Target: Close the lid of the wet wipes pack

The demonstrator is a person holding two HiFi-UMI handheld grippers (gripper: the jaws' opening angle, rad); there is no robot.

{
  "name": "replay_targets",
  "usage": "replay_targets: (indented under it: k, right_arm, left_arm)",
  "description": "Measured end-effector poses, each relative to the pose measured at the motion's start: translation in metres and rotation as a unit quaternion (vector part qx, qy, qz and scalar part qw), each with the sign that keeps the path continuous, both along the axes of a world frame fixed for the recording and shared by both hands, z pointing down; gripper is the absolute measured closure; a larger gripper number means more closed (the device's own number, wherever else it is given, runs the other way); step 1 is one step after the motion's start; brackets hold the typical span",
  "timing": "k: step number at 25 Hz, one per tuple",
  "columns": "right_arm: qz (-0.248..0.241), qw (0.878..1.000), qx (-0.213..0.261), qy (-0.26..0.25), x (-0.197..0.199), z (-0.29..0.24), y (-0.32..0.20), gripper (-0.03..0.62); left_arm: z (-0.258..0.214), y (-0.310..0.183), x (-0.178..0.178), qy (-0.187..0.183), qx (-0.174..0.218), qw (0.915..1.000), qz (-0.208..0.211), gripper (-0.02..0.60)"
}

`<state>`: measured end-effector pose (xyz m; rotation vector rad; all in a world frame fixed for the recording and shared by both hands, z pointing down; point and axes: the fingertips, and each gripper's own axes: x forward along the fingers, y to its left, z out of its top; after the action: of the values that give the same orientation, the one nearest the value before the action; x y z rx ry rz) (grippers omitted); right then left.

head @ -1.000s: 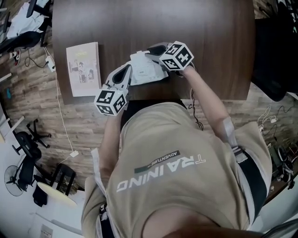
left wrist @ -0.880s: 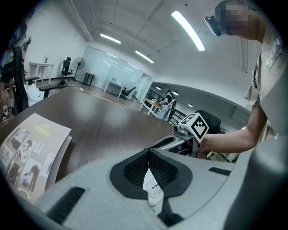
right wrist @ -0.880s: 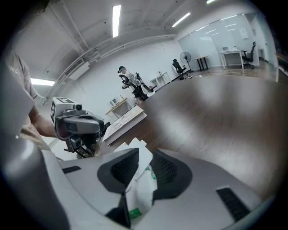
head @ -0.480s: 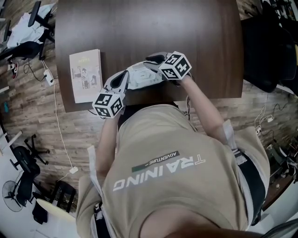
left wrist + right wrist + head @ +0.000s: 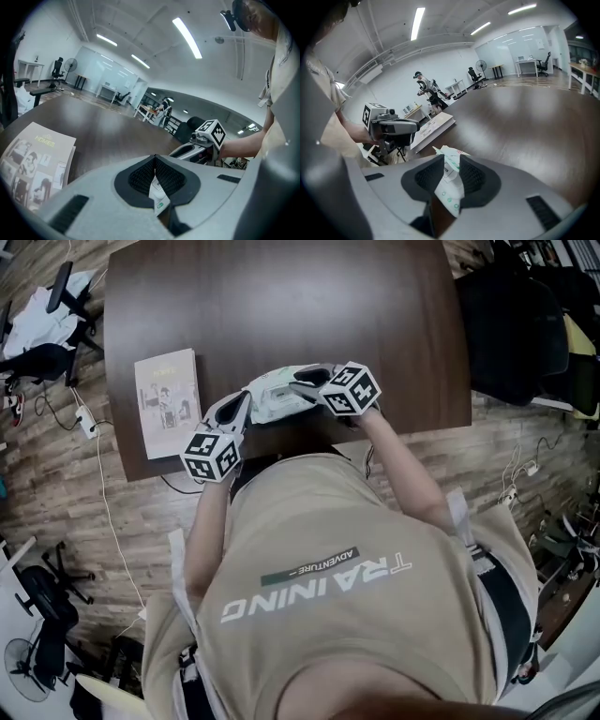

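Right tool [image 5: 302, 385] over dark table [image 5: 281, 306]

Dark wooden table [image 5: 281, 296] lies under both claws. Booklet [image 5: 167, 404] lies flat on it, near the left gripper [image 5: 246, 399], on its left. Black bags [image 5: 511, 324] sit past the table edge, well right of the right gripper [image 5: 300, 382].

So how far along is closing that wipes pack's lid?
Done: the pack is gripped at both ends. In hand: left gripper pinches one edge, right gripper clamps the other. Left: the lid can't be made out, so closing it may remain.
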<state>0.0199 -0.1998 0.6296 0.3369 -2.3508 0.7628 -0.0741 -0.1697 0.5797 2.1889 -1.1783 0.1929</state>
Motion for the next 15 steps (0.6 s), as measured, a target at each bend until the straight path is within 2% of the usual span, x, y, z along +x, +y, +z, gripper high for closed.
replay_targets:
  k: [10, 15]
  right_arm:
    - [0.016, 0.999, 0.011, 0.039, 0.015, 0.011, 0.018, 0.499]
    - [0.031, 0.997, 0.008, 0.067, 0.024, 0.027, 0.027, 0.499]
  left_arm:
    - [0.002, 0.016, 0.001, 0.008, 0.008, 0.9999, 0.01, 0.577]
    - [0.004, 0.021, -0.003, 0.013, 0.009, 0.9999, 0.003, 0.577]
